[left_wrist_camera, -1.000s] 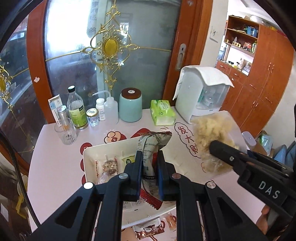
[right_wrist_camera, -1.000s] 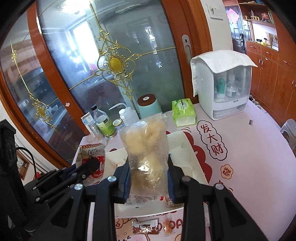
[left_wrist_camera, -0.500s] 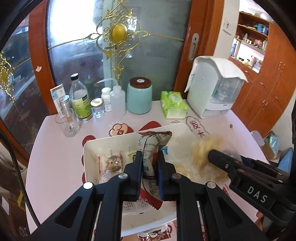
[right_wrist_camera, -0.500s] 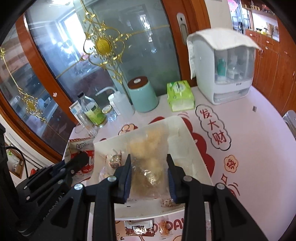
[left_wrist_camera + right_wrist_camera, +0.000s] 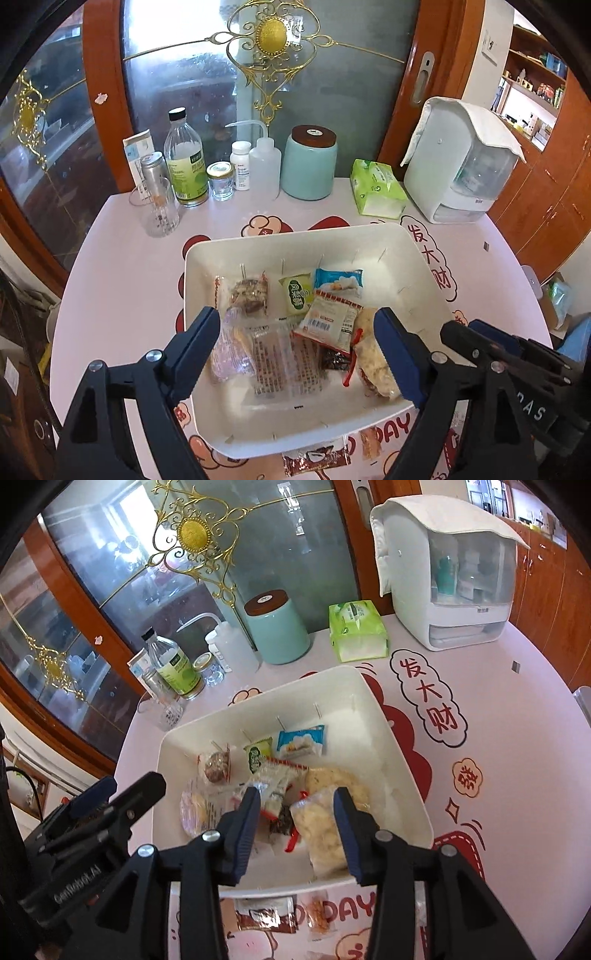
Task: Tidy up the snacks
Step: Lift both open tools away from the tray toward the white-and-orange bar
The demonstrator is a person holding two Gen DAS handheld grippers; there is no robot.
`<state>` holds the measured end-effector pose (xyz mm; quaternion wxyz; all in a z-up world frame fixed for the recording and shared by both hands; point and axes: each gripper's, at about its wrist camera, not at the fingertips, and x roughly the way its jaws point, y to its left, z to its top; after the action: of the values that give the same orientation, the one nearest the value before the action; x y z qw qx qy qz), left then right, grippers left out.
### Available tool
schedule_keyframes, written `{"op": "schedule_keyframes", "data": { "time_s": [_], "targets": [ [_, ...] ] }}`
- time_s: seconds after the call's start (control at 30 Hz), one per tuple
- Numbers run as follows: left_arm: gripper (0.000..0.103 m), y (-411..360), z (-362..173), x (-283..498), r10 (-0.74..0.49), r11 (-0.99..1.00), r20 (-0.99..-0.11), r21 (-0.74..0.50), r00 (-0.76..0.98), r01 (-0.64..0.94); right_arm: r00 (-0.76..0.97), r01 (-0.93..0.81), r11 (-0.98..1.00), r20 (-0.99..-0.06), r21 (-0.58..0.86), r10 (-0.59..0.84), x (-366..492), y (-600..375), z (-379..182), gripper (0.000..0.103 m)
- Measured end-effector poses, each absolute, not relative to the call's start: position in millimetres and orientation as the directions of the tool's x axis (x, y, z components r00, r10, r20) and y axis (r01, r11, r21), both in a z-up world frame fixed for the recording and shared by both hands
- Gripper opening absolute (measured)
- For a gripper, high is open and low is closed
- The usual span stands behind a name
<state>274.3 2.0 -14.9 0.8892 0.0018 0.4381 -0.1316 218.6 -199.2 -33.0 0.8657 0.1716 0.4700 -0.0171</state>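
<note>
The left gripper stands spread wide over the white bin at frame centre, its jaws just opened — the red-and-white snack packet lies loose among the wrappers inside. The right gripper has been opening too; the clear bag of pale puffs lies between its jaws in the bin, the right pad just beside it. On the pink tablecloth, right of the bin, red characters read 发大财; "DAY" shows along the bottom edge.

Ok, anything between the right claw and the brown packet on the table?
Nothing visible. The brown packet lies bare before the tub's near wall. The right claw, jaws just opening with the puff bag between them, hangs over the tub.
</note>
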Motion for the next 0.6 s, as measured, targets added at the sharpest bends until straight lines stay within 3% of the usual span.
{"op": "schedule_keyframes", "data": {
  "time_s": [0.6],
  "targets": [
    [0.085, -16, 1, 191, -0.235, 0.957, -0.748, -0.065, 0.621, 0.283, 0.570, 0.081, 0.963, -0.805, 0.258, 0.167, 118, -218, -12, 0.042]
  ]
}}
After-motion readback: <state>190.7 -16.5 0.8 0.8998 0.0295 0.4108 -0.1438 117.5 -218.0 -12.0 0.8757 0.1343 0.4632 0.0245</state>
